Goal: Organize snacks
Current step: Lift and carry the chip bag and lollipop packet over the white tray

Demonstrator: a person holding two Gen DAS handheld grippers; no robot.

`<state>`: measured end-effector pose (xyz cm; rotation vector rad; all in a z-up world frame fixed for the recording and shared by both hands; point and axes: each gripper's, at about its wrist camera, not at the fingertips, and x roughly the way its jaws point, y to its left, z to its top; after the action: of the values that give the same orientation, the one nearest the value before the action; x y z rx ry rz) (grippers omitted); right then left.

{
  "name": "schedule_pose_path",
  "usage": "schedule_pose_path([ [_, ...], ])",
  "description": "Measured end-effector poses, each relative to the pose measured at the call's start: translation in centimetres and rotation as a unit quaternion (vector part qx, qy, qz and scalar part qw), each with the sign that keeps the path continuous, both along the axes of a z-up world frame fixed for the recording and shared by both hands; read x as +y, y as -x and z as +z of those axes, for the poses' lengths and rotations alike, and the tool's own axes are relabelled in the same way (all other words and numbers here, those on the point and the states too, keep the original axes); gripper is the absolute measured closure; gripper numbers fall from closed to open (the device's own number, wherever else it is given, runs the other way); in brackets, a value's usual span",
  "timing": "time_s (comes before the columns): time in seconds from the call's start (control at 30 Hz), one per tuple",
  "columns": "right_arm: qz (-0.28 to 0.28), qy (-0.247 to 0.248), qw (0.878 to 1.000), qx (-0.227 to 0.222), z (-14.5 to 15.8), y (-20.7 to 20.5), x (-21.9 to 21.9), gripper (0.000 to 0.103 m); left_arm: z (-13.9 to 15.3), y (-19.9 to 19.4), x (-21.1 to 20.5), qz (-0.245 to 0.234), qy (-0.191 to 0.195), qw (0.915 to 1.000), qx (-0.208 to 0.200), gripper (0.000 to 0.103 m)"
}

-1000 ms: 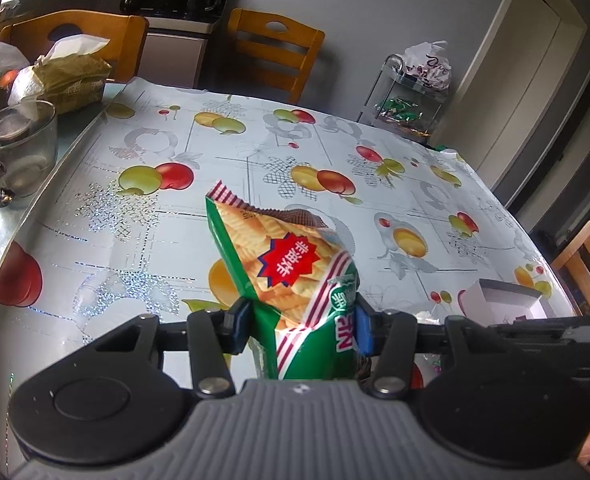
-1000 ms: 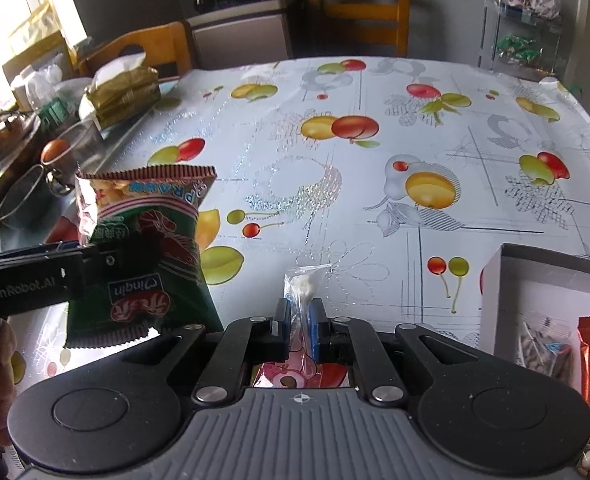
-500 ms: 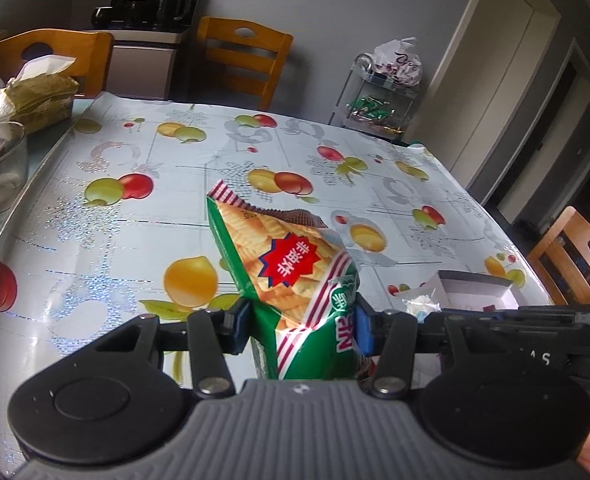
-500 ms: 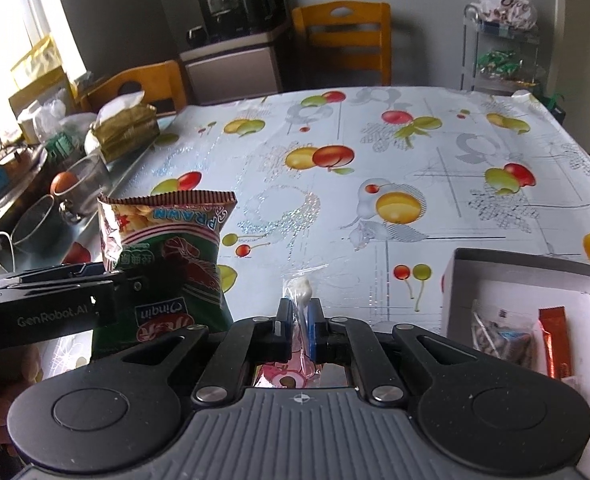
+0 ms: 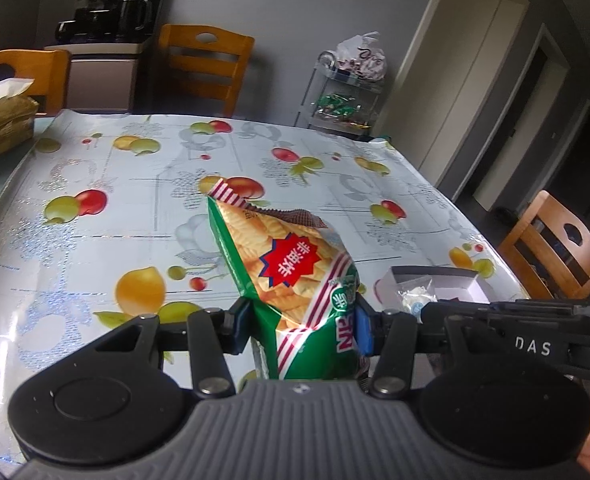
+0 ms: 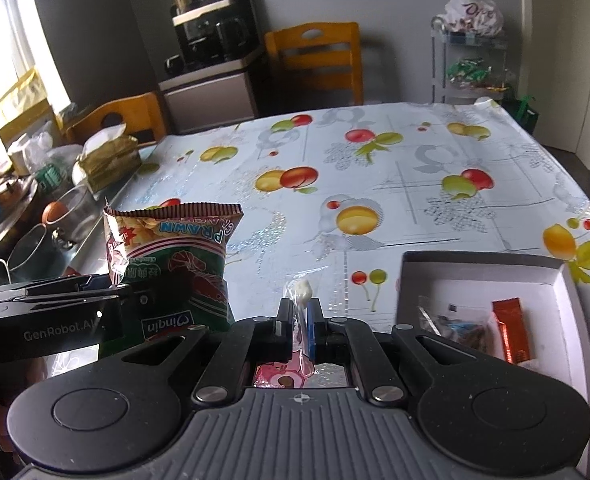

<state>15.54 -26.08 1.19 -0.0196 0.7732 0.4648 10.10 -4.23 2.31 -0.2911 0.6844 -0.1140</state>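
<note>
Your table [image 6: 375, 168], under its fruit-print cloth, fills both views. On it, at about four o'clock in the right wrist view, sits the white box [image 6: 475, 258] that already holds an orange sachet [image 6: 511, 334] and a small clear packet [image 6: 455, 326]. In the left wrist view the same box shows at three o'clock, partly hidden behind your other tool.

Your left gripper [image 5: 303, 326] is clenched on the lower end of the green prawn cracker bag [image 5: 291, 268], which stands up off the table, tilted toward eleven o'clock. Your right gripper [image 6: 301, 326] is nipped nearly closed on a thin clear-wrapped sweet [image 6: 303, 296], whose white tip pokes up at twelve o'clock above the pads; a pink wrapper shows beneath the jaws, though you cannot tell whether it belongs to the same item.

Both snacks are in the air, near the box but not over it yet.

The risks, as I judge them:
- The bag is puffy and slick, held only at one end. Swing fast and it may pivot or slide out.
- Your two tools sit close together, the left one crossing at nine o'clock in the right view. Bringing both to the box at once could knock them together.
- The sweet is gripped by little wrapper, so a bump on the box wall could pull it free.
- The bag looks large for the space left, so it may crush the contents or tip over the rim.
</note>
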Motion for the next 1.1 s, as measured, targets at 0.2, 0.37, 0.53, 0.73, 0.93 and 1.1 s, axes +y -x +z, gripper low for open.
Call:
schedule_pose_path([
  [0.2,-0.023,-0.005,1.0,-0.005,0.4,0.3,-2.0,0.094,0.5,-0.5,-2.0,-0.025,0.001,0.9997,-0.006,0.055],
  [0.37,-0.044,-0.009,0.999,-0.01,0.6,0.7,-3.8,0.094,0.8,-1.0,-4.0,-0.05,0.003,0.9987,-0.009,0.055],
  [0.53,-0.068,-0.012,0.998,-0.012,0.7,1.1,-5.9,0.094,1.1,-1.3,-6.1,-0.075,0.005,0.9971,-0.013,0.055],
  [0.73,-0.095,-0.011,0.995,-0.011,0.7,1.5,-8.1,0.094,1.3,-1.8,-8.8,-0.104,0.012,0.9944,-0.016,0.055],
  [0.93,-0.119,-0.009,0.993,-0.011,0.6,1.8,-10.0,0.095,1.3,-2.3,-10.7,-0.128,0.015,0.9916,-0.015,0.055],
  [1.1,-0.133,-0.009,0.991,-0.011,0.4,2.0,-11.1,0.097,1.1,-2.8,-12.1,-0.144,0.016,0.9893,-0.012,0.055],
])
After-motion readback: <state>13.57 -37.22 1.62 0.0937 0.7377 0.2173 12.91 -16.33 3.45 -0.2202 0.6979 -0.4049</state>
